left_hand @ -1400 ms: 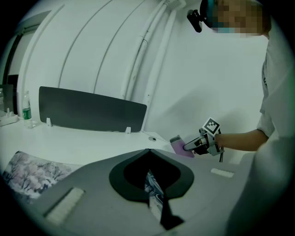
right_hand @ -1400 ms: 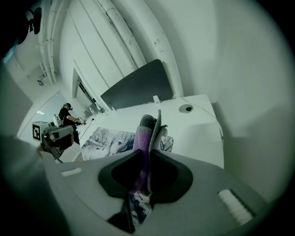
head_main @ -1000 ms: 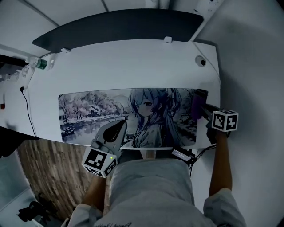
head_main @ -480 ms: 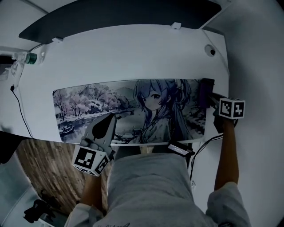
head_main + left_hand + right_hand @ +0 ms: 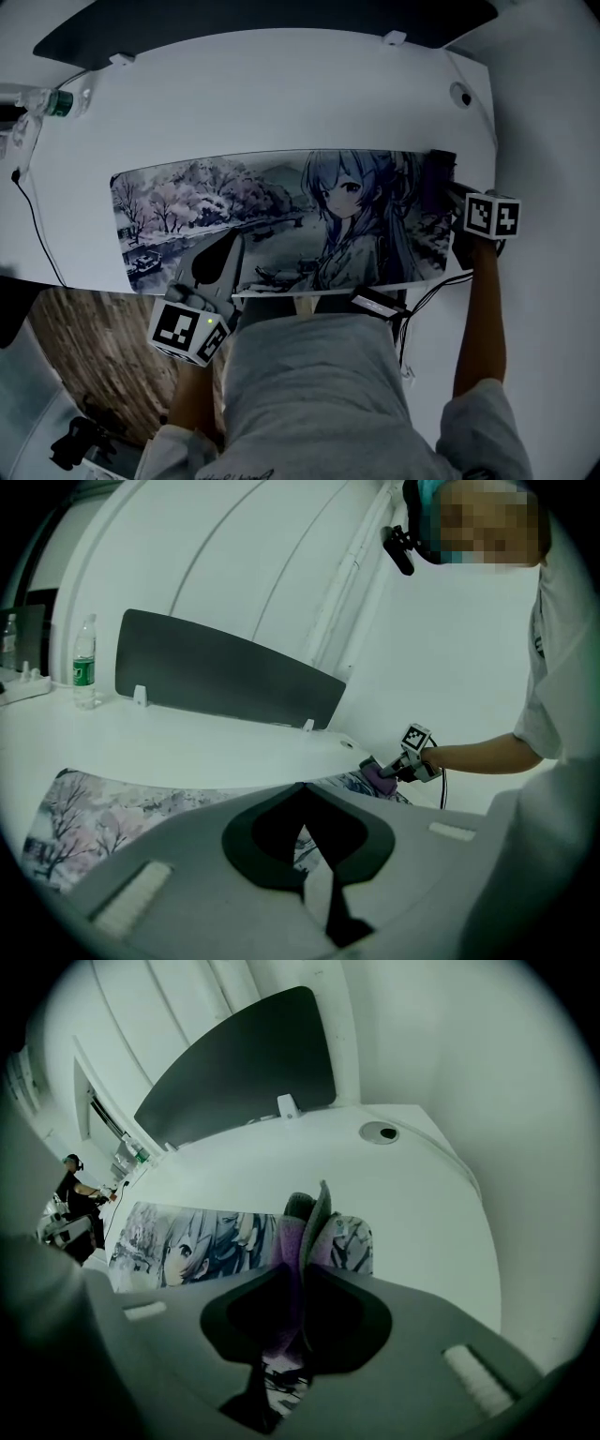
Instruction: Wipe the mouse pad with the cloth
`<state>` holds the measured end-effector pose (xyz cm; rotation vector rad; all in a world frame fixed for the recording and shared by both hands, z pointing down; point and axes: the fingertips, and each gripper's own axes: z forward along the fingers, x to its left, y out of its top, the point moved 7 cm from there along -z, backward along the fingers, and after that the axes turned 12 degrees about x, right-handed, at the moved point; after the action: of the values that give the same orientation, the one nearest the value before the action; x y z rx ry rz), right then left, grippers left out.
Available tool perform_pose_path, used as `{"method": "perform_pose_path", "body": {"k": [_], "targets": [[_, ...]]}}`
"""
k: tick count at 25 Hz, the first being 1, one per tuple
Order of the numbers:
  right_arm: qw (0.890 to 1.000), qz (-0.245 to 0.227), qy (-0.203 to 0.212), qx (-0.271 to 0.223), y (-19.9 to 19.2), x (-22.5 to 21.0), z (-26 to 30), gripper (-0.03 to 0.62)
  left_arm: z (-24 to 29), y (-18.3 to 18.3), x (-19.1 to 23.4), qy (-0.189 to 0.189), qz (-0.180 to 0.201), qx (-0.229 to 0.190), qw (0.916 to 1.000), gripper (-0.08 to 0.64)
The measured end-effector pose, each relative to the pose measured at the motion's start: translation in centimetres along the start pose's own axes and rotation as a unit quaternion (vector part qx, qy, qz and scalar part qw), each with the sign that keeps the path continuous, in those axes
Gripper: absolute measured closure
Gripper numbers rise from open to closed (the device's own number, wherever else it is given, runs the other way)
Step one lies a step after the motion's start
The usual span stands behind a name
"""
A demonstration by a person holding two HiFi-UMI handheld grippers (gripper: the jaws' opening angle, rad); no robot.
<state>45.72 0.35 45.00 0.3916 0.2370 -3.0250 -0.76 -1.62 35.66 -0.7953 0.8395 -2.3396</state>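
We have right gripper (image 5: 305, 1267) clamped on purple cloth (image 5: 315, 1224) at mouse pad's (image 5: 272, 202) right end. Left gripper (image 5: 232, 244) closed, empty, at pad's near edge. Risks: cloth drag bunches pad; cloth slips free.

White counter (image 5: 281, 103) across upper frame, dark panel (image 5: 225, 672) standing along far edge. Wood-grain floor (image 5: 84, 347) at lower left. Bottle (image 5: 42, 101) at upper left. Pale curved walls (image 5: 234, 546) behind; dim light.
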Motion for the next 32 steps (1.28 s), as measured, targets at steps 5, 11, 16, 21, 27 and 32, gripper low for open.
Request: {"method": "perform_pose_path", "body": {"k": [5, 11, 16, 21, 27, 32], "targets": [[1.0, -0.005, -0.003, 0.003, 0.5, 3.1, 0.8, 0.523, -2.5, -1.0, 2.9, 0.014, -0.011, -0.007, 0.9998, 0.541], [1.0, -0.009, 0.002, 0.0, 1.0, 7.3, 2.1, 0.523, -5.7, -2.4, 6.0, 0.029, -0.019, -0.014, 0.9993, 0.541], [1.0, -0.012, 0.01, -0.001, 1.6, 11.1, 3.1, 0.523, -8.1, -2.8, 8.6, 0.037, -0.024, -0.02, 0.9988, 0.541], [1.0, -0.017, 0.021, -0.002, 2.0, 15.2, 4.4, 0.523, -10.1, -3.7, 11.1, 0.036, -0.023, -0.03, 0.9986, 0.541], [0.999, -0.02, 0.033, -0.004, 2.5, 19.2, 5.7, 0.523, -11.7, -3.9, 13.7, 0.039, -0.024, -0.034, 0.9984, 0.541], [0.999, -0.029, 0.041, 0.001, 3.1, 22.5, 6.7, 0.523, -12.5, -4.5, 15.7, 0.037, -0.027, -0.04, 0.9982, 0.541]]}}
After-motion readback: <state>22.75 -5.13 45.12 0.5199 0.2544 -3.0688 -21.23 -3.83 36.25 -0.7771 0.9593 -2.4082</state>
